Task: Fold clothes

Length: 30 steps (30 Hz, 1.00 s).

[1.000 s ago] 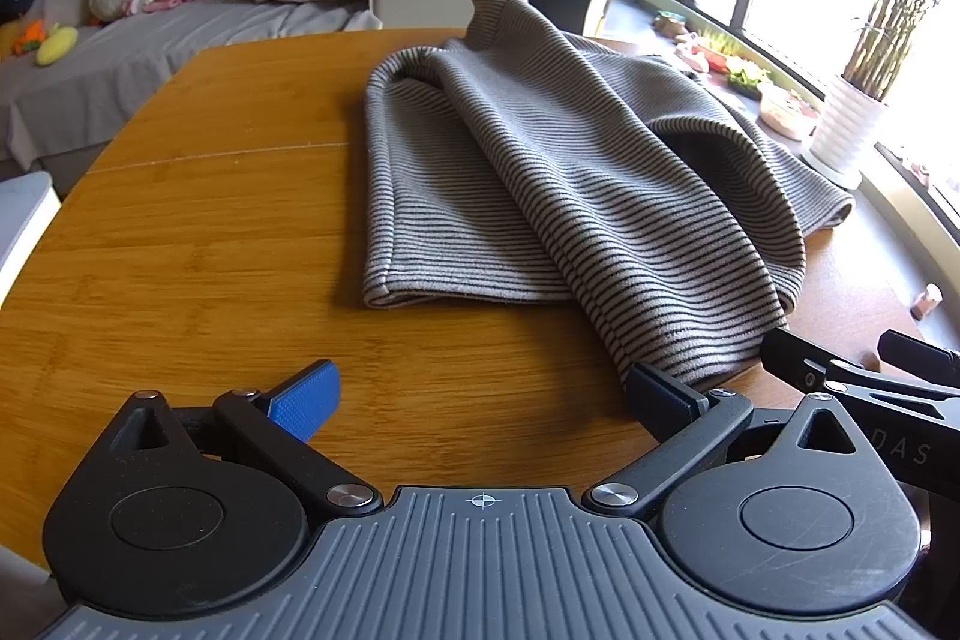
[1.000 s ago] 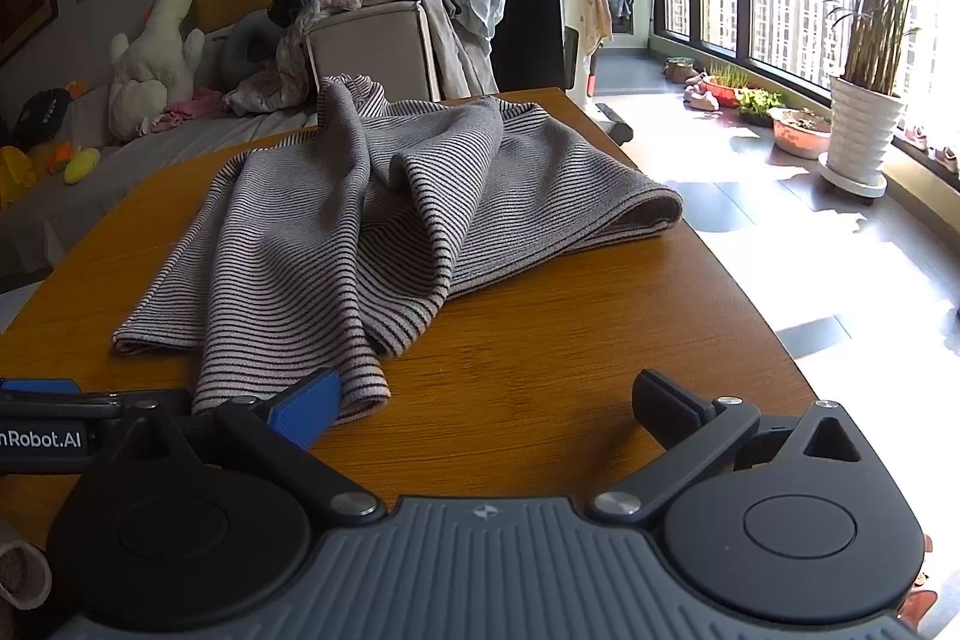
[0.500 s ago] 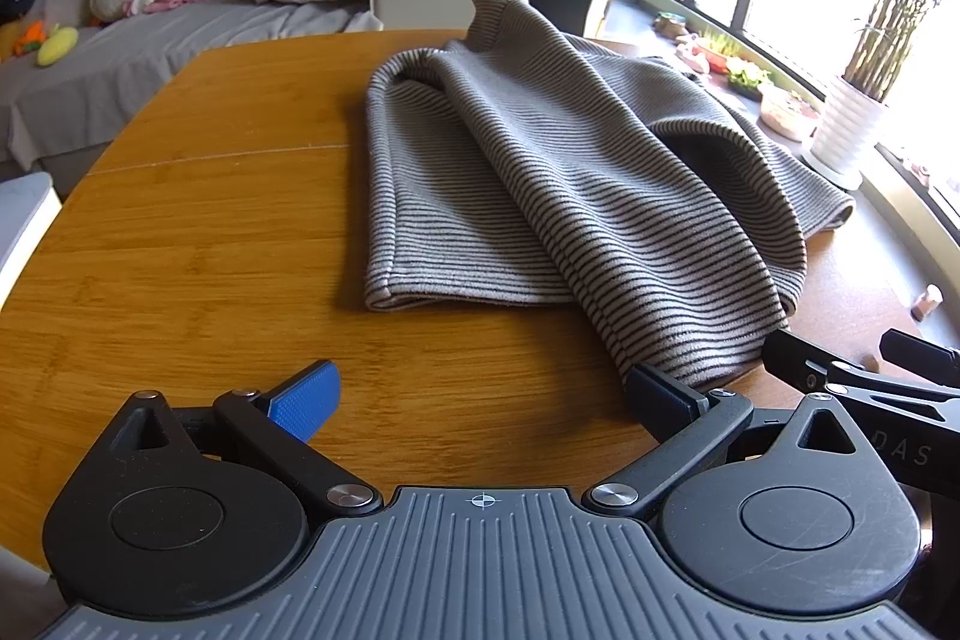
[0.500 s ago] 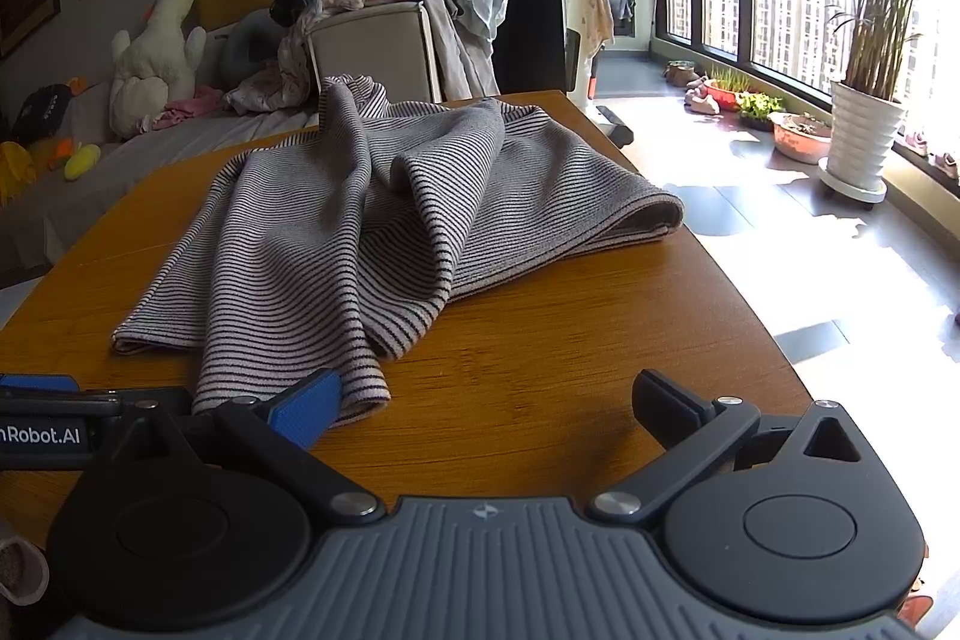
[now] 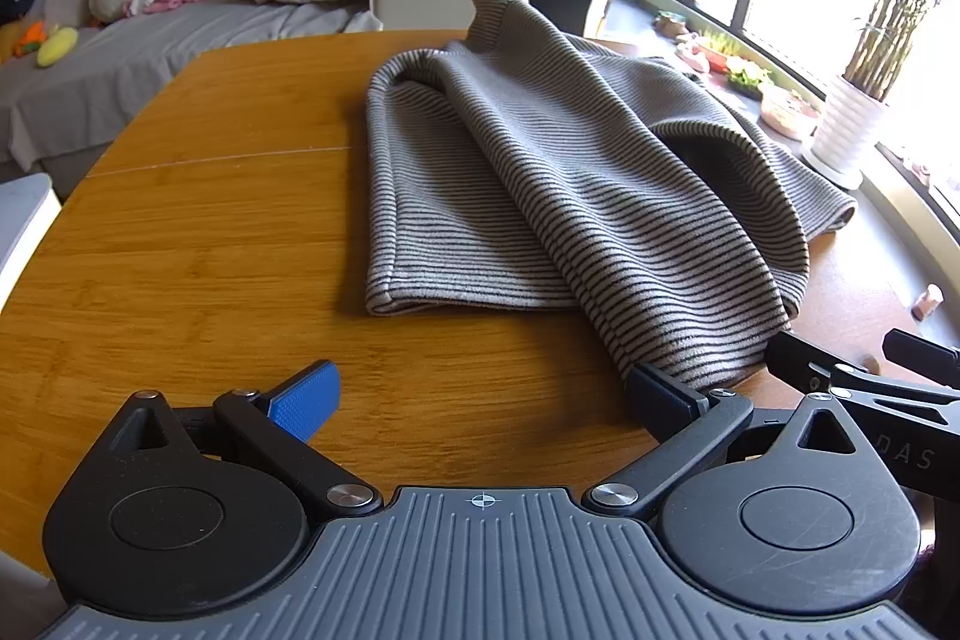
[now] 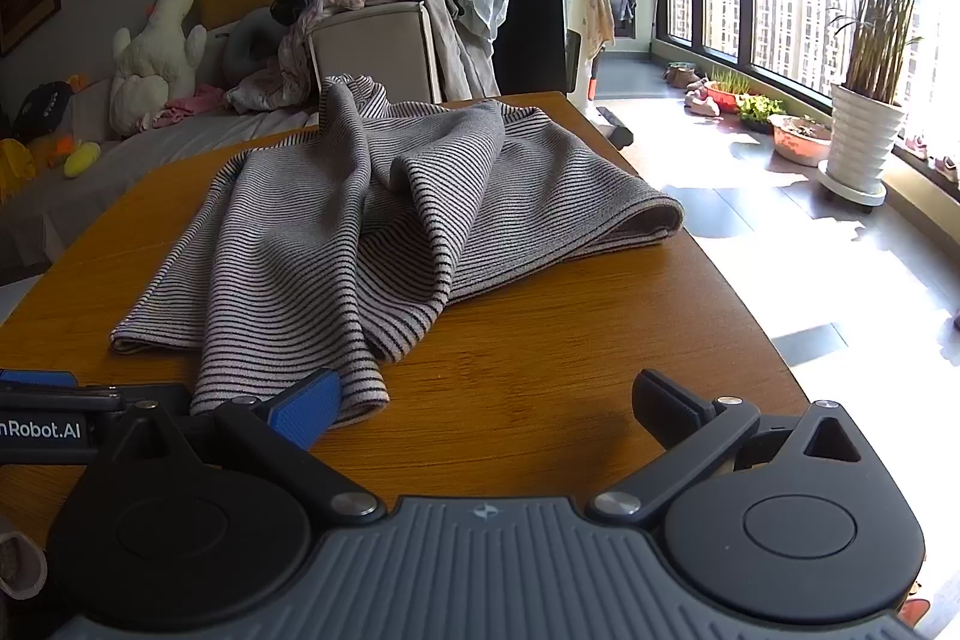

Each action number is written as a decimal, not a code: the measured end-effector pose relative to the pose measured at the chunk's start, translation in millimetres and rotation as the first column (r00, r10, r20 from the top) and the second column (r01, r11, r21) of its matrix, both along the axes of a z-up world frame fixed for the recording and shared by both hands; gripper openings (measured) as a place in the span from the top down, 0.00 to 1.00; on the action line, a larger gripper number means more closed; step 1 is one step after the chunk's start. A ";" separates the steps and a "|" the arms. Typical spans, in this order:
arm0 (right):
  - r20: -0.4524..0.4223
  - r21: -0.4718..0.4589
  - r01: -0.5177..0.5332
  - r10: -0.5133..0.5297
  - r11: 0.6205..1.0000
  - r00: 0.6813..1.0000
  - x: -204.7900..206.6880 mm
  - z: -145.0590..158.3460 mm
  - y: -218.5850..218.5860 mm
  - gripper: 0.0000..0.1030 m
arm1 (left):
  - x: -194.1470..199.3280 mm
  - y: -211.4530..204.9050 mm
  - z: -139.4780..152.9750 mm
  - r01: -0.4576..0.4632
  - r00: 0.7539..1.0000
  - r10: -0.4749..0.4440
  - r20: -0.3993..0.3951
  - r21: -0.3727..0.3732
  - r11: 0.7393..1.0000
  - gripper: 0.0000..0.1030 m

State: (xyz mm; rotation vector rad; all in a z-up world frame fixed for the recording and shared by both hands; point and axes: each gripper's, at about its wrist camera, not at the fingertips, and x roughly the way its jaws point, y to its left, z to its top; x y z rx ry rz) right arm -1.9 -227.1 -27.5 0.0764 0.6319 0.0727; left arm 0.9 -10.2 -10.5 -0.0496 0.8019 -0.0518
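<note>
1 striped top (image 5: 576,196), crumpled, table (image 5: 210,244) right half; near hem between 2 grippers, left (image 5: 480,394) & right (image 6: 489,400), both spread wide, holding nil.

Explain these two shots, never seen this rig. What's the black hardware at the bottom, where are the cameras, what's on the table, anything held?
No robot arm here: a person holds one two-finger gripper in each hand, and each gripper carries a fisheye camera that looks forward along its fingers. The black hardware at the bottom of each picture is that gripper's own body and linkage.

The left gripper and the right gripper both stand open and hold nothing. Each shows at the edge of the other's view.

On the wooden table lies one striped knit garment, loosely rumpled and not yet folded. Its near hem lies close to the left gripper's right finger and the right gripper's blue-padded left finger.
</note>
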 end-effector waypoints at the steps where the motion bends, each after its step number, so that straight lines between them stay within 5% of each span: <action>1: 0.001 -0.001 -0.001 0.001 1.000 1.000 0.1 0.0 -0.2 0.00 | 0.4 0.2 -0.1 0.000 1.000 0.000 -0.001 0.000 1.000 0.00; 9: 0.049 -0.025 -0.013 0.014 1.000 0.999 3.8 13.3 -6.5 0.00 | 9.6 4.1 4.2 0.012 1.000 -0.012 0.008 -0.014 1.000 0.00; 13: 0.077 0.068 -0.056 0.051 0.996 0.996 24.4 32.9 -22.3 0.00 | 29.4 10.6 18.5 0.052 0.997 -0.049 0.052 -0.059 0.997 0.00; 16: 0.056 0.185 -0.080 0.071 0.979 0.996 55.8 40.3 -34.1 0.00 | 51.5 10.4 26.6 0.109 0.991 -0.102 0.088 -0.078 0.991 0.00; 20: 0.068 0.164 -0.086 0.076 0.983 0.995 107.1 46.5 -31.1 0.00 | 91.0 0.8 25.1 0.171 0.981 -0.166 0.105 -0.039 0.984 0.00; 24: 0.084 0.183 -0.110 0.096 0.977 0.992 169.6 50.1 -21.6 0.00 | 139.4 1.0 17.7 0.173 0.983 -0.167 0.073 -0.084 0.981 0.00; 30: -0.038 0.207 -0.109 0.120 0.972 0.992 239.4 5.1 -1.9 0.00 | 184.7 15.9 -8.2 0.139 0.990 -0.131 0.057 -0.165 0.976 0.00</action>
